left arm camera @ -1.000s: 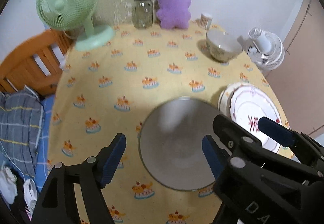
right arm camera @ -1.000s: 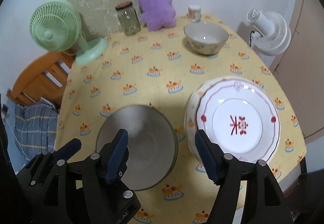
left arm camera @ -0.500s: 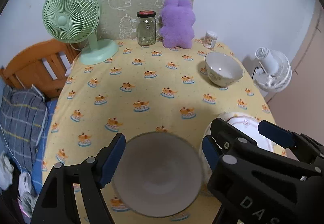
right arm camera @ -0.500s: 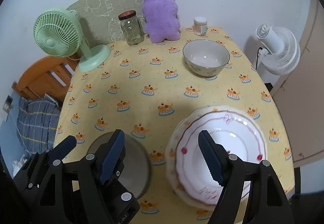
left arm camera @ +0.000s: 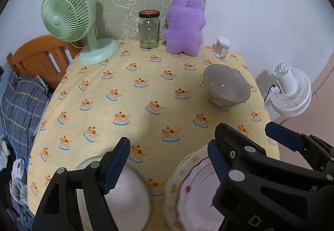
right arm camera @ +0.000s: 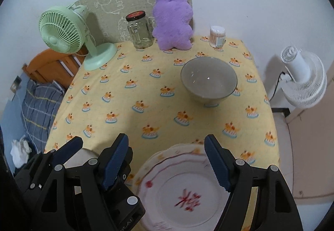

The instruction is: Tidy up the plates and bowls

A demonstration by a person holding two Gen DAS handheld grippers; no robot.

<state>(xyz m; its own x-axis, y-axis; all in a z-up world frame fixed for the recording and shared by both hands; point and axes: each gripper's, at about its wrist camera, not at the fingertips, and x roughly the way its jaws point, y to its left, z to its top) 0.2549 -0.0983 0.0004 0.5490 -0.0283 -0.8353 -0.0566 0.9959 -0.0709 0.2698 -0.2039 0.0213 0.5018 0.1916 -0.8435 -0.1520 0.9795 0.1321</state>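
Observation:
On the yellow tablecloth (left arm camera: 146,89), a grey-white bowl (left arm camera: 127,195) sits at the near edge, with a stack of white plates with red trim (left arm camera: 192,189) to its right. A patterned ceramic bowl (left arm camera: 226,87) stands farther back on the right. My left gripper (left arm camera: 167,164) hovers open above the gap between the near bowl and the plates, holding nothing. My right gripper (right arm camera: 166,164) hangs open over the top plate (right arm camera: 183,195), also with nothing in it. In the right wrist view the ceramic bowl (right arm camera: 208,80) is in full view. The near bowl (right arm camera: 83,158) is mostly hidden behind the left gripper.
Along the back stand a green desk fan (left arm camera: 68,14), a glass jar (left arm camera: 148,30), a purple plush toy (left arm camera: 183,26) and a small tub of cotton swabs (left arm camera: 222,47). A white floor fan (left arm camera: 292,93) stands off the table's right edge. A wooden bed frame (left arm camera: 37,57) and plaid bedding (left arm camera: 18,101) are on the left.
Both grippers have drawn back toward the near edge. The near bowl and the plates have slid to the bottom of the views. Both stayed open.

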